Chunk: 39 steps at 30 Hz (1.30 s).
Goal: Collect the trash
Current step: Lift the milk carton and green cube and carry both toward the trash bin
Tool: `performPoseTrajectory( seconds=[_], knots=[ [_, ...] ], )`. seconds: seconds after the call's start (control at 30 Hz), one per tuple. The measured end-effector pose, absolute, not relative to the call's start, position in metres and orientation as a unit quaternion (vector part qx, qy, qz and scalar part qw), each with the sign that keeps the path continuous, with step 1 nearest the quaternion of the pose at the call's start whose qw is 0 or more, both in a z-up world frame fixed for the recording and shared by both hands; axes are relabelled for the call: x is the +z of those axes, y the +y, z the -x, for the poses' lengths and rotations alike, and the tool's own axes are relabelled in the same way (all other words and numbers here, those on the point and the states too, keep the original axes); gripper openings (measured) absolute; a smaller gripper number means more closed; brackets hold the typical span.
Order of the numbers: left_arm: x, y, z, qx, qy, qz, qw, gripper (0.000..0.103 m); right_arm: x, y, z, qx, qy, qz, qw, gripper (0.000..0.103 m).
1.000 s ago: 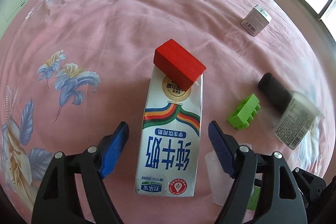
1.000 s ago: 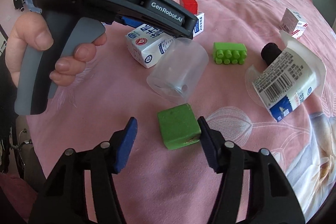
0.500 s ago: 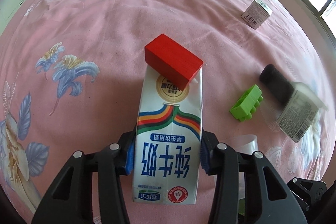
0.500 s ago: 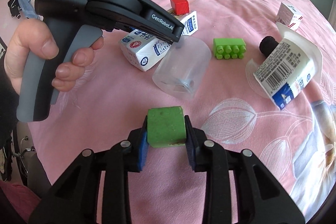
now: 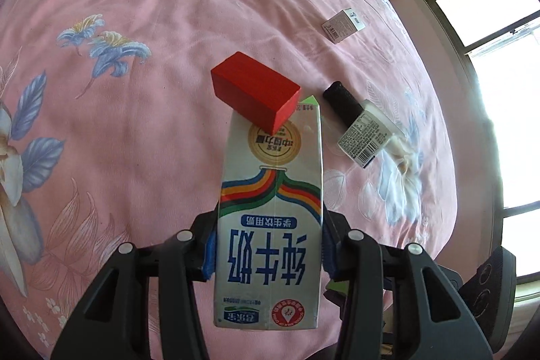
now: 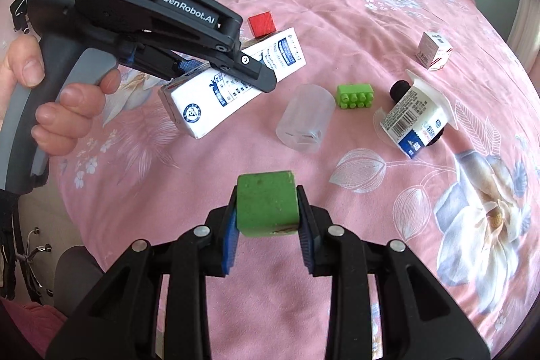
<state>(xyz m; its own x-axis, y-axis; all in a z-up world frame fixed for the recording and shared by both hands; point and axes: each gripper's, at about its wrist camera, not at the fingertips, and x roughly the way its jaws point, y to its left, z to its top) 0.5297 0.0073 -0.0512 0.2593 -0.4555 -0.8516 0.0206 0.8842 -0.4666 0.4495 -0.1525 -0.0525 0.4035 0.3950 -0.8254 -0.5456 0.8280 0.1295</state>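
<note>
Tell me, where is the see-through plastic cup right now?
In the right wrist view, the clear cup lies on its side on the pink bedspread, between the milk carton and the green toy brick.

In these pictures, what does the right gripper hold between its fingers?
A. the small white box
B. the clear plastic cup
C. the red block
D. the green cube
D: in the right wrist view, the right gripper is closed on the green cube, with a blue pad pressing on each side, while the clear plastic cup lies free on the pink bedsheet.
</note>
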Motion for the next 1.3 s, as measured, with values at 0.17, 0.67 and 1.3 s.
performPoseTrajectory(
  seconds=[0.17,0.67,1.3],
  knots=[
    [-0.035,0.01,-0.504,-0.163,0.588,0.197,0.767,0.048,-0.032,-0.151,-0.425,0.279,0.457,0.088,0.84,0.032],
    [0.06,0.03,-0.416,-0.148,0.525,0.152,0.824,0.048,0.059,-0.138,-0.354,0.268,0.397,0.102,0.872,0.032],
    [0.199,0.043,-0.249,-0.112,0.391,0.048,0.913,0.048,0.188,-0.123,-0.224,0.256,0.288,0.135,0.913,0.032]
  ],
)
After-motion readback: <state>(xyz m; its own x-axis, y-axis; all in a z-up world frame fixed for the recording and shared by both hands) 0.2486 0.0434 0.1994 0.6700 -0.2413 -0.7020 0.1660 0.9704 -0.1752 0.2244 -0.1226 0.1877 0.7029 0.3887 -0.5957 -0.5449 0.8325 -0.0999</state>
